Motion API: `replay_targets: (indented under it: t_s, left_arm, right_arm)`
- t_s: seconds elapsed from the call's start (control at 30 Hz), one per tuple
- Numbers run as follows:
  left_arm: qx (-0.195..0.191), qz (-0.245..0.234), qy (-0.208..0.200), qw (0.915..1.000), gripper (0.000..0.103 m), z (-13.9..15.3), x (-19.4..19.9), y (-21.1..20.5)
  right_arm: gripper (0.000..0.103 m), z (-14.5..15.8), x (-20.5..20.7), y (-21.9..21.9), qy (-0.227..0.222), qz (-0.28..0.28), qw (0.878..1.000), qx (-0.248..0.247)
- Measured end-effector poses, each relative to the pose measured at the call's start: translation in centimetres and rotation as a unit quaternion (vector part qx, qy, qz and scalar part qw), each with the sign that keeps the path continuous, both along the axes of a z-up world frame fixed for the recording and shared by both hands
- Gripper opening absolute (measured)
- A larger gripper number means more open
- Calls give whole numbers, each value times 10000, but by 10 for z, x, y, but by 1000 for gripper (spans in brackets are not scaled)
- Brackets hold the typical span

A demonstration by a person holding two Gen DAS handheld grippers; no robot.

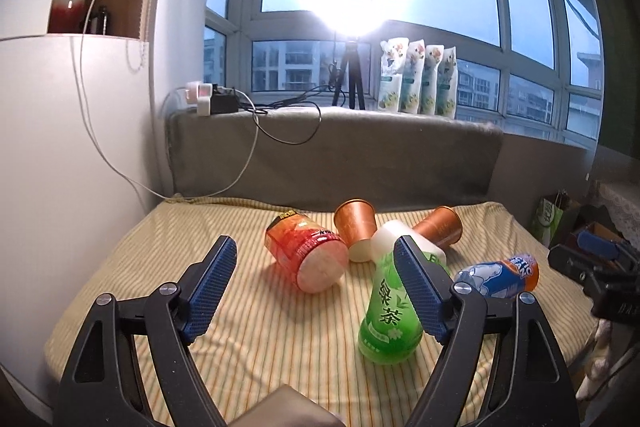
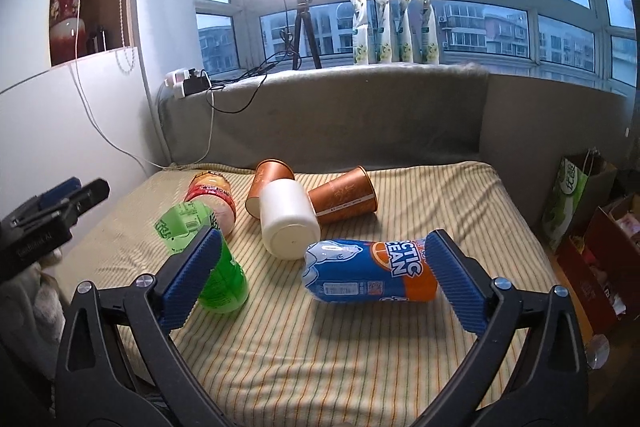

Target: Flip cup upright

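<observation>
Several cups lie on their sides on a striped cloth table [image 1: 260,347]. A red cup [image 1: 304,251] lies ahead of my open, empty left gripper [image 1: 316,247]. A green cup [image 1: 394,307] lies by its right finger. Behind are two copper cups [image 1: 356,223], [image 1: 438,225] and a white cup [image 1: 396,239]. A blue and orange cup [image 2: 368,271] lies between the fingers of my open right gripper [image 2: 324,247], held above it. In the right wrist view the green cup [image 2: 216,267] sits by the left finger, with the white cup [image 2: 290,223] and copper cups [image 2: 268,191], [image 2: 344,197] behind.
A grey padded ledge [image 1: 340,147] backs the table, with a tripod light [image 1: 350,75], pouches [image 1: 416,83] and a power strip [image 1: 204,97]. A white board [image 1: 60,147] stands left. Bags and boxes [image 2: 580,211] stand right of the table.
</observation>
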State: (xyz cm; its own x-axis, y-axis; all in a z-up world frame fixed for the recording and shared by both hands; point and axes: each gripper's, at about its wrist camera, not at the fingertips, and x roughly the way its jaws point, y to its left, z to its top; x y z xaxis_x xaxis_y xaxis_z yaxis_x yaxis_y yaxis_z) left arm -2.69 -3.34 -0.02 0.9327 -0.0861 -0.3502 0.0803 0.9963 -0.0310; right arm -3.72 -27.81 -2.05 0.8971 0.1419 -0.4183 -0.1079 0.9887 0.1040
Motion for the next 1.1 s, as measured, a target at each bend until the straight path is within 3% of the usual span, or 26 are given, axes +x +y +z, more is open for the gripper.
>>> replay_targets:
  t_s: [1.1]
  left_arm:
    - [164, -30, -79, 9998, 89, 3, -7, -6]
  right_arm:
    - [103, 0, -1, 2, -93, -117, 9998, -101]
